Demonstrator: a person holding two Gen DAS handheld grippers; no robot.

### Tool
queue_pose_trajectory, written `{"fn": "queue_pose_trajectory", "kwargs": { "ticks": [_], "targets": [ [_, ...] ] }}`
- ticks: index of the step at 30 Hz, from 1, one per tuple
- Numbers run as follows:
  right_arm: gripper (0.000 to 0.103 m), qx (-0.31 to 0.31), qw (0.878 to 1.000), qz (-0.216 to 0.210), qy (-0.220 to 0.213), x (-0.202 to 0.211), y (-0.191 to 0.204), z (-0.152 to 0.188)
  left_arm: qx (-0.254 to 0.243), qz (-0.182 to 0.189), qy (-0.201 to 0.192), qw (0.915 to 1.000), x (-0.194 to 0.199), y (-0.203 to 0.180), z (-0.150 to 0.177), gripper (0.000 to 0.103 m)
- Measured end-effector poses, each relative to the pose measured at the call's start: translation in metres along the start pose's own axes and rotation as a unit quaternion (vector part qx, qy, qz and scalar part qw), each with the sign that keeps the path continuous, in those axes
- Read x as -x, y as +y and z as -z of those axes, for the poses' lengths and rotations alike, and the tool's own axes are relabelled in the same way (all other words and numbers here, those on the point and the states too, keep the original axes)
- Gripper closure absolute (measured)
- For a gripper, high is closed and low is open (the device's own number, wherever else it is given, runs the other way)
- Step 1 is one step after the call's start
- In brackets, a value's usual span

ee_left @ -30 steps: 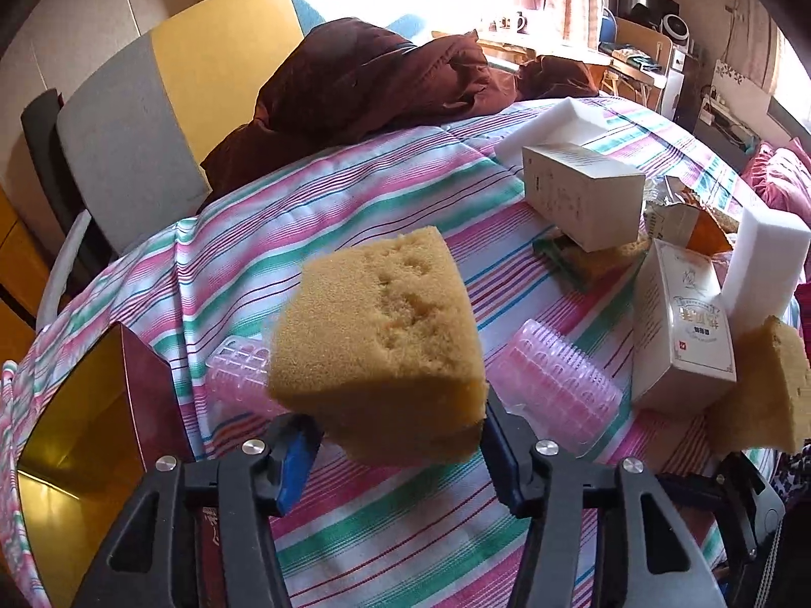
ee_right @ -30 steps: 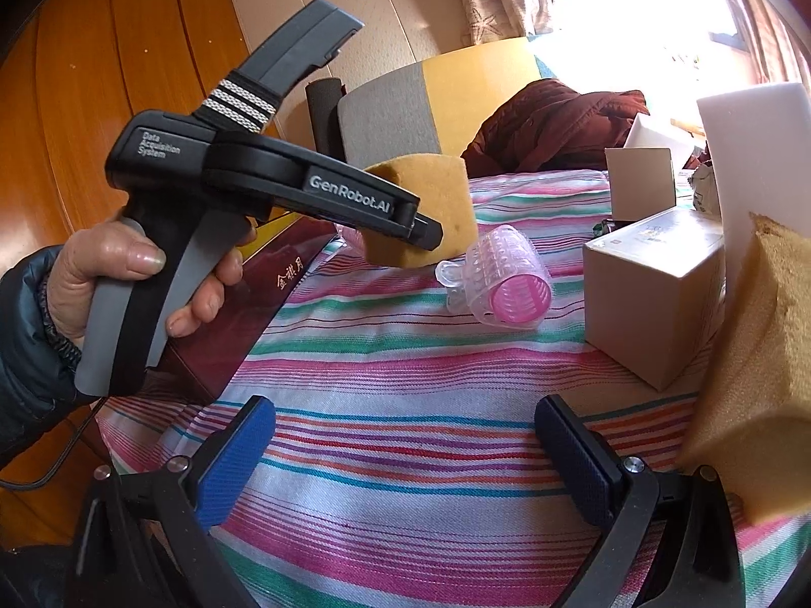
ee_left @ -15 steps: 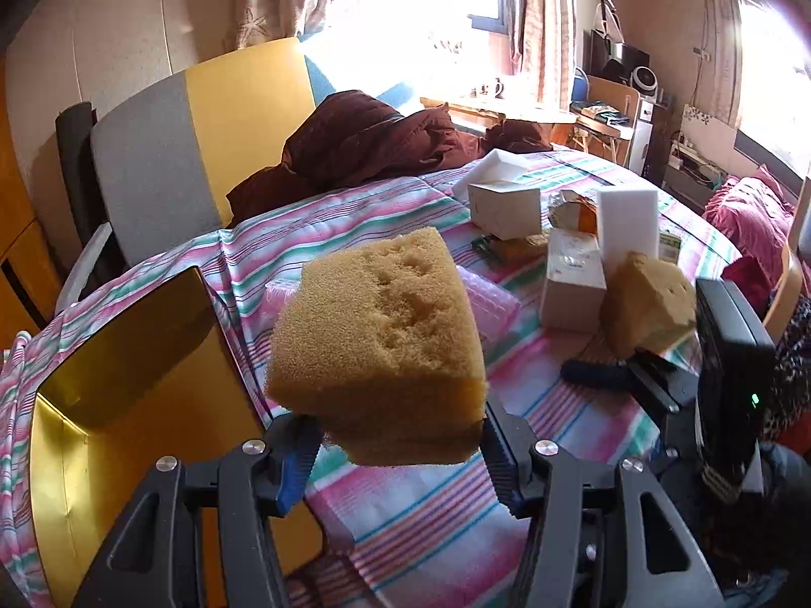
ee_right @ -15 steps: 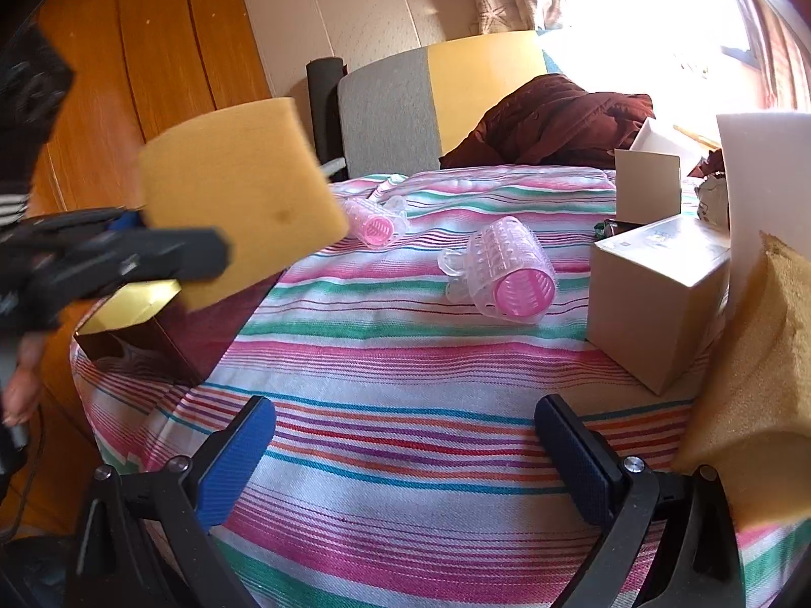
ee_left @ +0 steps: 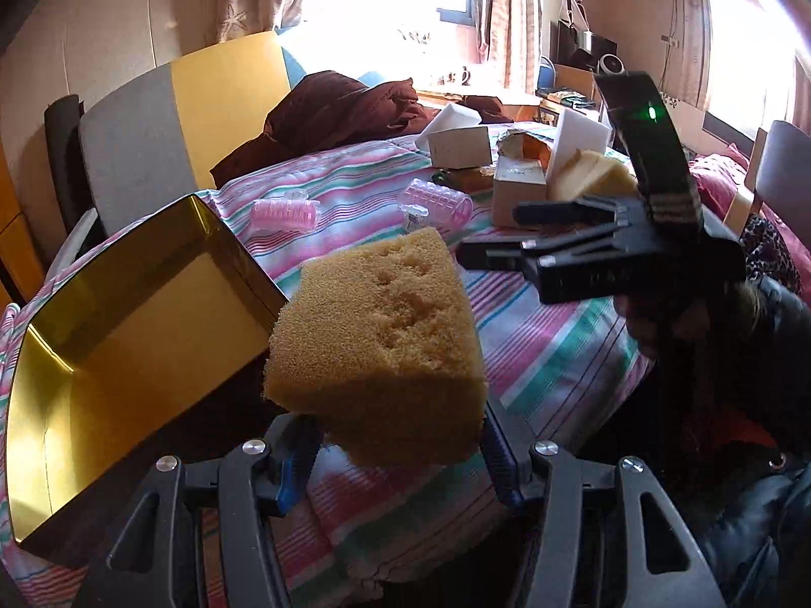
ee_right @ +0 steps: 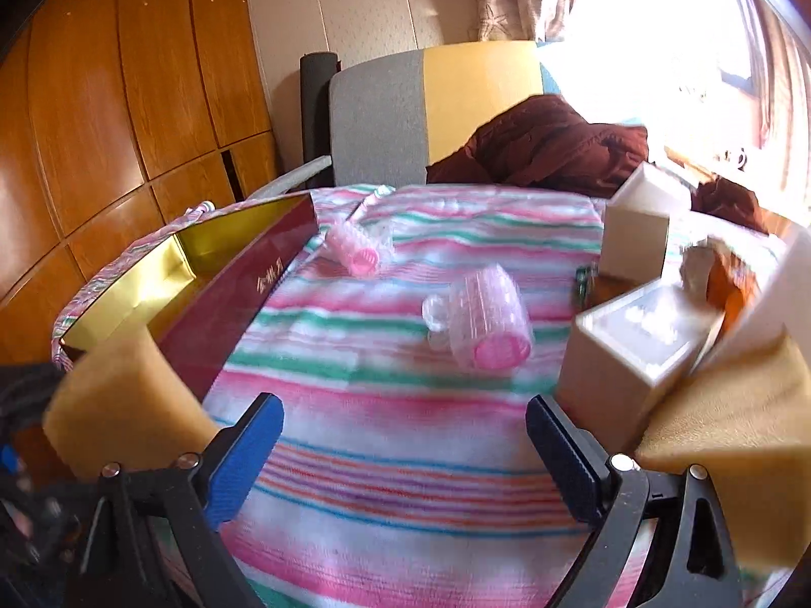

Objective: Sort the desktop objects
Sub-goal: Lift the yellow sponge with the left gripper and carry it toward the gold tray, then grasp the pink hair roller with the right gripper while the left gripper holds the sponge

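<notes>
bench point(ee_right: 405, 496) under a striped pink, green and white cloth, carrying all loose items. gold-lined box point(ee_left: 116, 334) with dark red outer walls point(ee_right: 238, 304), open at the top, at the bench edge at 9 o'clock in the left wrist view. yellow sponge point(ee_left: 377, 342) clenched at its lower end between the blue pads of the left tool point(ee_left: 395, 461), raised off the cloth just beside the near right corner of the box; in the right wrist view the same sponge point(ee_right: 121, 405) shows at 8 o'clock, in front of the box's dark red wall. right tool point(ee_right: 403, 461) released, jaws spread wide with only cloth between them; seen from the left wrist as a dark body point(ee_left: 608, 253) at 3 o'clock, held above the bench. second yellow sponge point(ee_right: 735, 435) at 4 o'clock in the right wrist view, just beside the right tool's outer finger; whether it touches cannot be told. 2 small cardboard cartons, 1 near point(ee_right: 633, 354) and 1 farther back point(ee_right: 636, 238), at 2 to 3 o'clock. 2 pink hair rollers on the cloth: 1 mid-bench point(ee_right: 486, 324), 1 point(ee_right: 357, 251) beside the box's far end.
</notes>
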State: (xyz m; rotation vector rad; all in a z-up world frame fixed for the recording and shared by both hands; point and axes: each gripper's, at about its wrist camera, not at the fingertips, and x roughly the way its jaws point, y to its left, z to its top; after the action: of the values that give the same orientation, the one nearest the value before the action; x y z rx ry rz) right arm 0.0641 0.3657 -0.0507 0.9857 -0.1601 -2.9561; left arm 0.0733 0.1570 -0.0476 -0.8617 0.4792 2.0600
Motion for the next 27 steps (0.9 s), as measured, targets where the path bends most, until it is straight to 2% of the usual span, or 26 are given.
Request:
{"fn": "queue_pose_trajectory", "kwargs": {
  "ticks": [6, 14, 16, 18, 21, 23, 27],
  "targets": [
    [0.007, 0.039, 0.999, 0.035, 0.013, -0.026, 0.002, -0.036, 0.027, 0.020, -0.007, 0.9994, -0.014, 0.007, 0.004, 0.045],
    [0.008, 0.099, 0.991, 0.065, 0.063, -0.072, -0.001, -0.051, 0.057, 0.049, -0.002, 0.9972, -0.031, 0.018, 0.005, 0.043],
    [0.013, 0.105, 0.989, 0.069, 0.076, -0.080, -0.003, -0.052, 0.059, 0.050, -0.002, 0.9970, -0.033, 0.019, 0.004, 0.043],
    [0.030, 0.112, 0.987, 0.071, 0.093, -0.088, -0.005, -0.051, 0.064, 0.050, -0.001, 0.9967, -0.035, 0.020, 0.003, 0.042],
    [0.042, 0.109, 0.986, 0.077, 0.098, -0.088, -0.009, -0.051, 0.073, 0.054, -0.001, 0.9959, -0.037, 0.022, 0.002, 0.041],
    [0.043, 0.102, 0.987, 0.072, 0.098, -0.085, -0.012, -0.051, 0.081, 0.060, -0.001, 0.9949, -0.037, 0.023, 0.002, 0.038],
    [0.038, 0.097, 0.988, 0.067, 0.099, -0.085, -0.013, -0.048, 0.098, 0.073, -0.001, 0.9925, -0.038, 0.028, 0.001, 0.038]
  ]
}}
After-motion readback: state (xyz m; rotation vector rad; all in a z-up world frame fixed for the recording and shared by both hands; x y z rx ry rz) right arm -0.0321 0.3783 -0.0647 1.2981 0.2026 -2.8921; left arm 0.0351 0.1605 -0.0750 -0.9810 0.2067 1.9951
